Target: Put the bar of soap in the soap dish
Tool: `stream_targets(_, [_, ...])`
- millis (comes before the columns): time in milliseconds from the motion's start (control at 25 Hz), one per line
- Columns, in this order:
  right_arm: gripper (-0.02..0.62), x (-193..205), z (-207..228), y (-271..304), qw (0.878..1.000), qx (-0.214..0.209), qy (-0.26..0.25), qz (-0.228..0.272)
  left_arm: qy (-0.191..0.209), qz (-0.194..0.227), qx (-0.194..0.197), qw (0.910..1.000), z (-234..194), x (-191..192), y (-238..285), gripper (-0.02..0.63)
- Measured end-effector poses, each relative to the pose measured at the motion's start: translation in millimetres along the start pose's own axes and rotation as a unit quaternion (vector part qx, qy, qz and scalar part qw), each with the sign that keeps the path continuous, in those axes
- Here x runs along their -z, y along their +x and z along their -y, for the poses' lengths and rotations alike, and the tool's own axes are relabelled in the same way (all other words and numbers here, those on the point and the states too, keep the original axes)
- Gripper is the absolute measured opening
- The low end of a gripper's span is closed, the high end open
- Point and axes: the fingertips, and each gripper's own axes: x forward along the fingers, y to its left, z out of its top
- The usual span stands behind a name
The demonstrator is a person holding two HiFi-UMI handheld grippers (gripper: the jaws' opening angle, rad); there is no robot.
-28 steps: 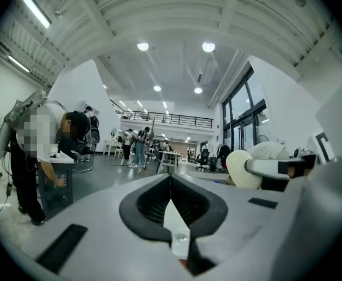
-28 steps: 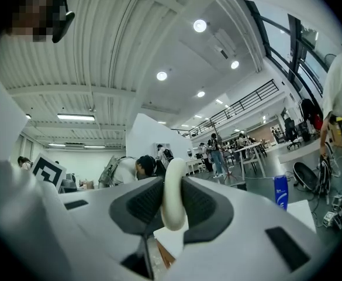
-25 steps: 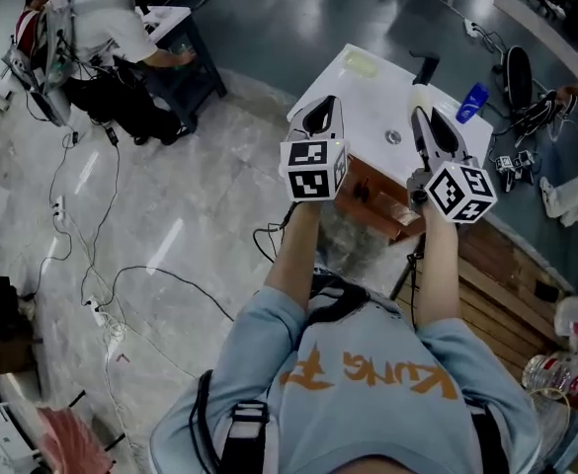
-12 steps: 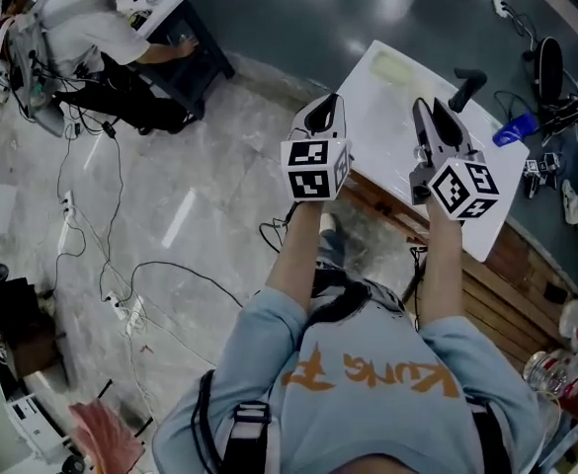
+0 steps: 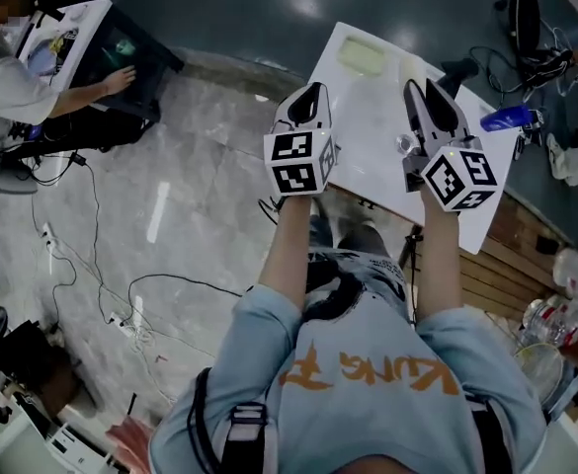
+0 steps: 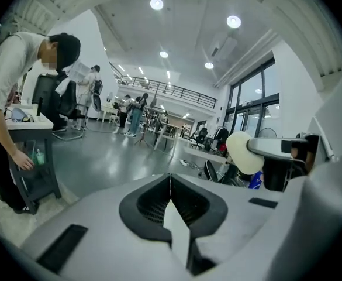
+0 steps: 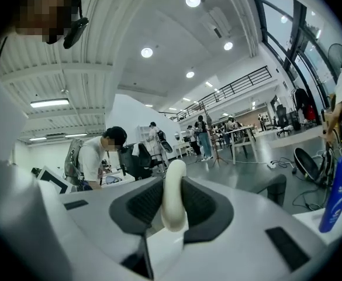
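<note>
Grip of right gripper (image 7: 172, 212) jaws on soap bar (image 7: 173, 186): clear in right gripper view. Closed, empty jaws on left gripper (image 6: 171, 201). Soap dish (image 5: 362, 55) on white table (image 5: 368, 136): head view only.

Lettering on the shirt, coded squares on the cubes

Near the white table (image 5: 368, 117), on the side toward the camera, the person's pale blue shirt (image 5: 269, 363) carried an orange print (image 5: 368, 368); seen upside down, its larger part read "KUNG", and the shorter part beside it was creased and could not be read for certain. Over the table's near edge, the two marker cubes (image 5: 296, 163) (image 5: 458, 178) bore black-and-white coded squares, without letters or numbers. At the table's far right edge, the label on the blue bottle (image 5: 511, 118) was too small to read.
</note>
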Motion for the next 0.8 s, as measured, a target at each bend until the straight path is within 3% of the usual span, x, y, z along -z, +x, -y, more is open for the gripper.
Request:
stream_targets(240, [0.117,19.5,21.2,32.2,0.998,-0.004,-0.039,-0.047,-0.020,-0.011,-0.016,0.9996,-6.8,9.7,30.5,0.021])
stream_targets(360, [0.118,28.0,19.6,49.7,0.992,-0.011,-0.095,-0.076,-0.033,-0.015,-0.028,0.9989,-11.2,15.2,34.9,0.021])
stream_targets(560, [0.117,45.2,11.4,82.9,0.967,-0.025,-0.223,-0.116,-0.051,-0.019,-0.039,0.9978,-20.9,29.4,43.9,0.021])
stream_targets(800, [0.117,74.3,3.8,115.3,0.930,-0.037,-0.329,-0.159,-0.070,-0.020,-0.041,0.9965,-43.5,38.5,55.8,0.021])
